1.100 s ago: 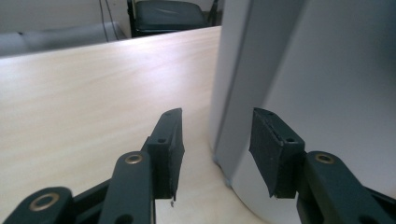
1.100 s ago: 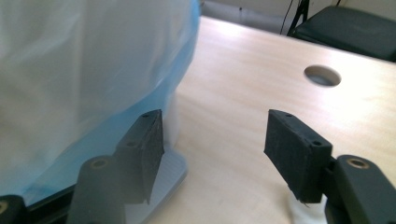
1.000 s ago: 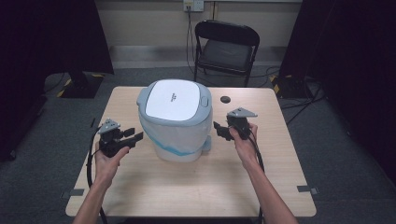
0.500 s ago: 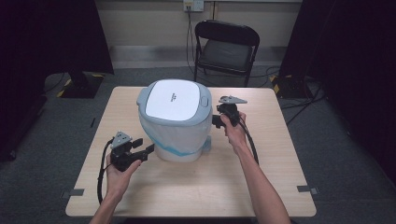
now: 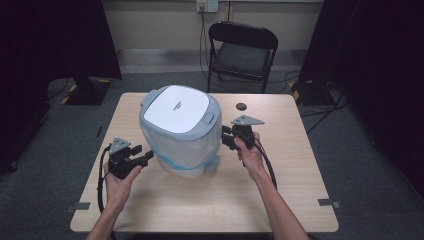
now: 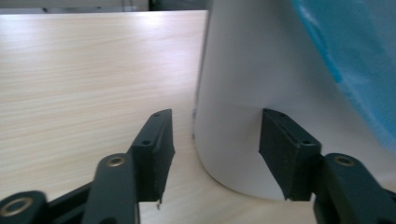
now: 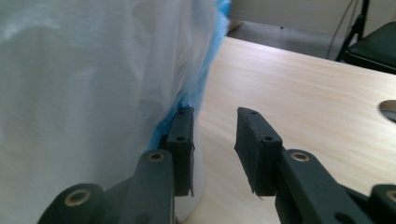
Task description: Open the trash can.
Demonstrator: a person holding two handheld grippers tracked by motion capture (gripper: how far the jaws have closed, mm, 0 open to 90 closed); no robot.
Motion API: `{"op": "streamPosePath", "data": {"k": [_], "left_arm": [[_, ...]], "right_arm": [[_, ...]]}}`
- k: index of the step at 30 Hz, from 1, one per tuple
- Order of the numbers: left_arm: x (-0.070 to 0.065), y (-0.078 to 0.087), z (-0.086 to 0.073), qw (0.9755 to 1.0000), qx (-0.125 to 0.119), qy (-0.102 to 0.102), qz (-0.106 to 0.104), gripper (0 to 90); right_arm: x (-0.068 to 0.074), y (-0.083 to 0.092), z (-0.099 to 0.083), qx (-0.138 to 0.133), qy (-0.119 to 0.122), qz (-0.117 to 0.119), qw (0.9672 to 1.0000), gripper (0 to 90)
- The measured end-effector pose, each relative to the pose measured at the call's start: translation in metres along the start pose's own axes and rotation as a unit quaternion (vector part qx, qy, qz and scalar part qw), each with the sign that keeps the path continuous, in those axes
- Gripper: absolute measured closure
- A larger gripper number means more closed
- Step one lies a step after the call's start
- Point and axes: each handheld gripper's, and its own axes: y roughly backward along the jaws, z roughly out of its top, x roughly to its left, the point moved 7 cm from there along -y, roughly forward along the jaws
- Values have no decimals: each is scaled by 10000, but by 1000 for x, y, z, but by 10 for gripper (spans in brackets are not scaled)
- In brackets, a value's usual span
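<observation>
A white bin [image 5: 180,145] with a grey-blue lid [image 5: 176,105] and a translucent, blue-edged bag liner [image 5: 187,152] stands on the wooden table [image 5: 300,200]. My left gripper [image 5: 144,156] lies low at the bin's left foot. In the left gripper view its jaws [image 6: 217,154] are open and have just been closing a little. The bin's rounded lower wall [image 6: 243,70] stands just ahead of the pads, untouched. My right gripper [image 5: 226,139] is at the bin's right side. Its jaws [image 7: 215,151] have just been closing, with bare table in the gap. One pad [image 7: 183,140] rests beside the liner's blue edge [image 7: 205,70].
A small black disc [image 5: 242,106] lies on the table beyond the right gripper. A black folding chair [image 5: 243,50] stands behind the table's far edge. Cables trail from both grippers toward the near edge. Dark curtains flank the room.
The left hand has come slightly nearer and lower, beside the bin's foot. The right hand swung toward the bin's upper side, then came back down against its flank, and its jaws narrowed.
</observation>
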Motion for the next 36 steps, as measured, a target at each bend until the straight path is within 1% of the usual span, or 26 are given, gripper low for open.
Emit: {"op": "streamPosePath", "data": {"k": [2,3,4,5,6,7,8,9,10,11,12,14,16,18,20,21,22,23,25,27,30,31,32,34,35,36], "left_arm": [[12,-2,2,9997,32,221,73,496],[15,-3,4,9996,41,265,81,500],[20,-5,6,9996,62,240,116,501],[25,-7,8,9996,44,236,150,502],[29,-8,9,9995,72,255,169,500],[31,-10,11,9994,120,255,178,491],[31,-10,12,9995,125,210,204,482],[31,-10,13,9995,134,174,241,481],[31,-10,14,9995,97,198,241,483],[30,-9,13,9995,86,193,230,489],[30,-9,13,9995,71,191,231,498],[30,-10,13,9996,63,168,197,500],[31,-12,13,9997,91,135,186,511],[31,-17,15,9997,116,115,156,515],[31,-23,18,9998,180,99,84,520],[30,-27,19,9997,202,102,33,520],[29,-31,20,9998,180,77,-9,519],[28,-34,20,9998,184,52,-3,525],[28,-39,21,9998,215,23,39,537],[26,-43,23,9997,223,-17,7,545],[21,-48,27,9995,255,-173,1,586],[20,-49,28,9995,247,-213,18,604],[20,-50,28,9995,227,-210,-24,617],[18,-52,27,9997,191,-142,-92,658],[17,-53,27,9996,188,-147,-120,676],[16,-54,27,9996,185,-190,-130,693]], "right_arm": [[10,4,-3,19,67,128,9999,676],[17,6,-4,60,146,170,9997,675],[20,7,-4,92,196,196,9996,670],[24,8,-4,143,298,202,9992,645],[27,9,-4,211,373,197,9989,587],[28,10,-4,283,380,195,9987,524],[27,9,-4,338,379,205,9985,478],[24,8,-5,411,421,115,9982,463],[18,7,-6,490,465,-96,9977,465],[10,5,-7,516,367,-227,9977,465],[3,3,-8,503,232,-290,9980,465],[-7,-3,-5,384,181,-481,9979,451],[-9,-10,1,205,229,-531,9981,418],[-11,-18,8,157,299,-615,9975,416],[-10,-23,16,71,318,-549,9980,399],[-9,-24,20,17,282,-517,9983,387],[-7,-25,23,-52,193,-448,9988,387],[-7,-26,24,-101,127,-430,9989,448],[-7,-25,23,-136,64,-392,9991,480],[-6,-22,20,-112,10,-220,9997,543],[-1,-13,17,-92,69,-190,9998,645],[1,-10,16,-72,98,-189,9997,658],[4,-6,14,-59,143,-169,9997,659],[10,2,10,-20,157,-77,9998,636],[13,5,8,-11,214,-55,9998,630],[16,8,5,34,288,-93,9995,633]]}}
